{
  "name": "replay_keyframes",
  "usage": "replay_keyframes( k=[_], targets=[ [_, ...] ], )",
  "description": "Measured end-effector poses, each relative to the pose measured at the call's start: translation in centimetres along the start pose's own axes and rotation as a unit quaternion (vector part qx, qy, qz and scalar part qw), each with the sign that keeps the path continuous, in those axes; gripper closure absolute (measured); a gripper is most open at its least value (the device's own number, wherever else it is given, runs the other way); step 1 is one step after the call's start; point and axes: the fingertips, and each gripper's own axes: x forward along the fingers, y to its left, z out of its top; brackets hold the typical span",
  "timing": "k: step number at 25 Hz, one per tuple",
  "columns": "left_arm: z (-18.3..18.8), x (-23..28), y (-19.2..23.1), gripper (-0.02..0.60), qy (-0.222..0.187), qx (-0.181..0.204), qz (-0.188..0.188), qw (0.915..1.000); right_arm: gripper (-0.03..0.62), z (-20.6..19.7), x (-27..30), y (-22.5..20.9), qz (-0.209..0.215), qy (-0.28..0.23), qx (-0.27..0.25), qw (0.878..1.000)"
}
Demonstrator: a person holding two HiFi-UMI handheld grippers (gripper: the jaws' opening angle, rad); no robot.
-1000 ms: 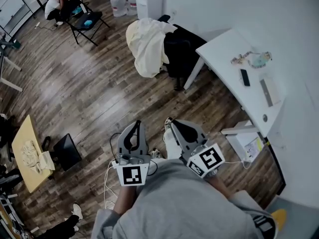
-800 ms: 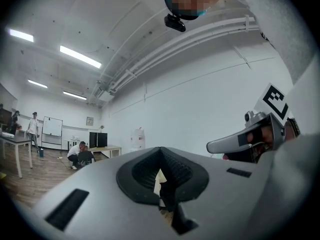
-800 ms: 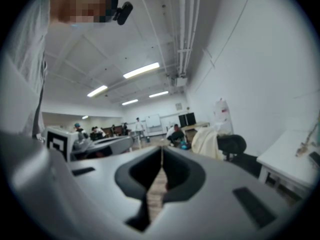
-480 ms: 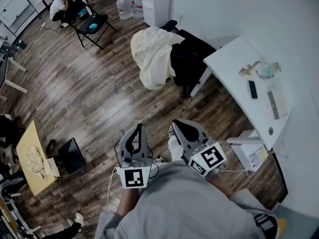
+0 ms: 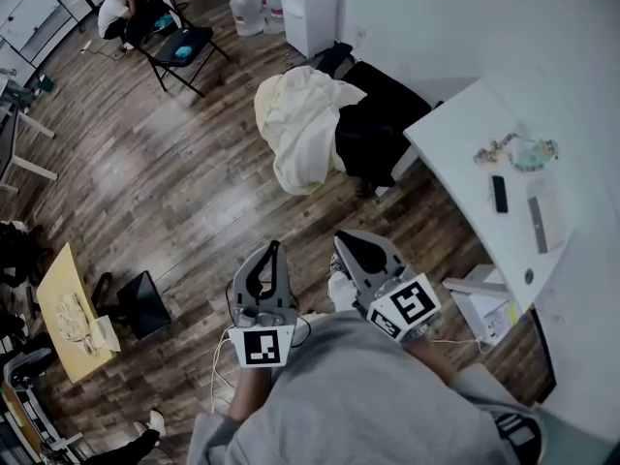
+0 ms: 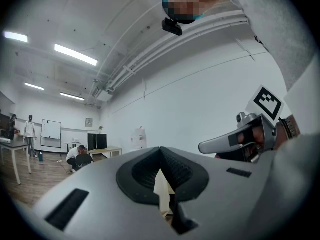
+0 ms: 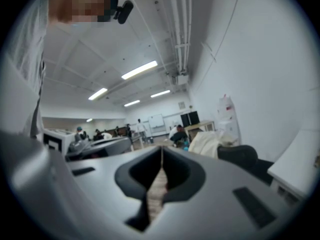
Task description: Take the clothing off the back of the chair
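A cream garment (image 5: 302, 127) hangs over the back of a black office chair (image 5: 378, 124) at the middle top of the head view, beside the white desk. Both grippers are held close to the person's chest, well short of the chair. My left gripper (image 5: 268, 250) is shut with its tips touching and nothing between them. My right gripper (image 5: 346, 243) is shut and empty too. In the right gripper view the garment (image 7: 207, 143) and chair (image 7: 239, 157) lie ahead to the right. The left gripper view shows a strip of the garment (image 6: 162, 191) through the gap below the jaws.
A white desk (image 5: 504, 201) with small items stands right of the chair. A folding chair (image 5: 182, 48), water bottles (image 5: 247, 8) and a seated person (image 5: 118, 6) are at the top left. A low yellow table (image 5: 66, 308) and a black box (image 5: 143, 303) sit at the left.
The whole view has advanced toward the chair: the chair and garment sit lower and nearer in the head view. Both grippers stay shut and in the same place before the body.
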Motion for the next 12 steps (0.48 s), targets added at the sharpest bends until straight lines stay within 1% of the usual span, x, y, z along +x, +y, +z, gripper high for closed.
replay_keyframes(
  k=[3,9,12],
  targets=[
    [0.0,2.1,0.0,0.547,0.004,0.005,0.006,1.0,0.56,0.7,1.1,-1.9,0.009,0.0,0.001,1.0],
    [0.3,6.9,0.0,0.546,0.001,0.01,0.026,0.9996,0.56,2.1,3.2,-6.2,0.03,0.001,-0.005,1.0],
    [0.2,9.0,-0.5,0.546,-0.001,0.015,0.03,0.9994,0.56,2.8,3.9,-8.2,0.042,0.001,-0.012,0.999]
  ],
)
